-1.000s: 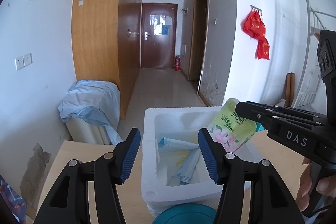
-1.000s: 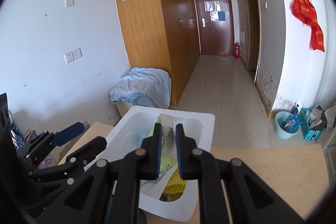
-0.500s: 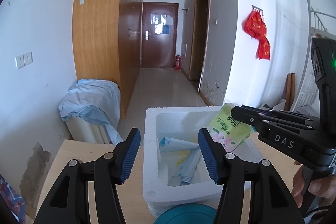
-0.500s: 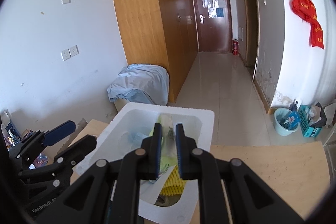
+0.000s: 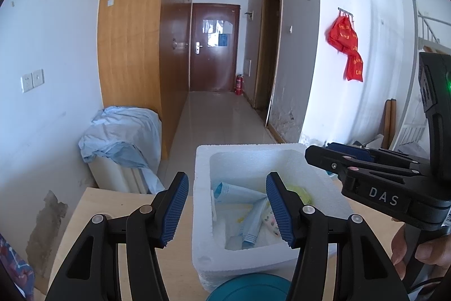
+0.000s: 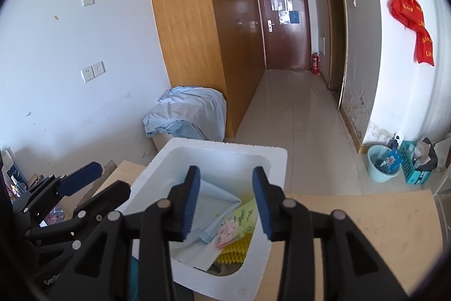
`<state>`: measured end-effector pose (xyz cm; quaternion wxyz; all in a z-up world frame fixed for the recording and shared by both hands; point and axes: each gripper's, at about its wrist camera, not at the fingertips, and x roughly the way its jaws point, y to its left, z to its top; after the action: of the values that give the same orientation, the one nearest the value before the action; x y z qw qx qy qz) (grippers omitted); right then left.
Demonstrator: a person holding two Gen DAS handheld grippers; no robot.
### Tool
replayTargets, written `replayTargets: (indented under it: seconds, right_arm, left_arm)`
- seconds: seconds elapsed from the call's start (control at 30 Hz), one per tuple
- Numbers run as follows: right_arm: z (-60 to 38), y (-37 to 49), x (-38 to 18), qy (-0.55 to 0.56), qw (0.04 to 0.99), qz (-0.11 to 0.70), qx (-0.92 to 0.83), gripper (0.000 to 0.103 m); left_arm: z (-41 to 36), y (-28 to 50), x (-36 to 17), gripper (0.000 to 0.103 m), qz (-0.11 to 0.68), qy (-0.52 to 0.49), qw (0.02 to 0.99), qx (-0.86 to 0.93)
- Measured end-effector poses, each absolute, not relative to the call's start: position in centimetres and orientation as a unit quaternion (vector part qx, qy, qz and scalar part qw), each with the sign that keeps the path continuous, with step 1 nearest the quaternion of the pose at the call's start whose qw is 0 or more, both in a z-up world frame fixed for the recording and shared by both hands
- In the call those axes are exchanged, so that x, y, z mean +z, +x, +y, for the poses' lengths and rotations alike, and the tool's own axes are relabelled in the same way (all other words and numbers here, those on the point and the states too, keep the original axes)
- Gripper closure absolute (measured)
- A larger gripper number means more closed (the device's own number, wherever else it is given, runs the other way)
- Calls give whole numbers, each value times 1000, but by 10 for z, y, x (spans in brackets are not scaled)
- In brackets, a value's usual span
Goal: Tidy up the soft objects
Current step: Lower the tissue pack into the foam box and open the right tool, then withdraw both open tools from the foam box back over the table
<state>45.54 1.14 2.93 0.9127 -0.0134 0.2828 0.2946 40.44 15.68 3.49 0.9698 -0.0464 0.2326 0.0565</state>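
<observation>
Over the foam box [image 6: 270,157], the right tool [image 6: 227,205] has just been opening, empty; the green tissue pack [image 6: 239,222] lies below at 6 o'clock; the left tool [image 5: 227,212] gapes empty.

White foam box [image 6: 277,160]: grainy, matt polystyrene. Inside it, below the right gripper [image 6: 227,203], a glossy plastic tissue pack [image 6: 239,222]. Gripper pads [image 6: 191,202]: ribbed blue rubber. Surface [image 6: 380,219]: pale matt wood.

Bright, even daylight fills both sharp fisheye views; straight lines bow outward, and black vignetting rings the corners.
</observation>
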Motion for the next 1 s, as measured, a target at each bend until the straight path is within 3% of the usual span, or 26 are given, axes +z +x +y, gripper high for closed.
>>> replayTargets:
  seconds: [0.8,1.0]
  right_arm:
    - [-5,430,33,-12,913,283,295,60]
    - [-20,404,30,-15,915,287,283,50]
  left_arm:
    - [151,370,44,44,227,-59,971,55]
    - [141,342,42,44,233,-51,969,57]
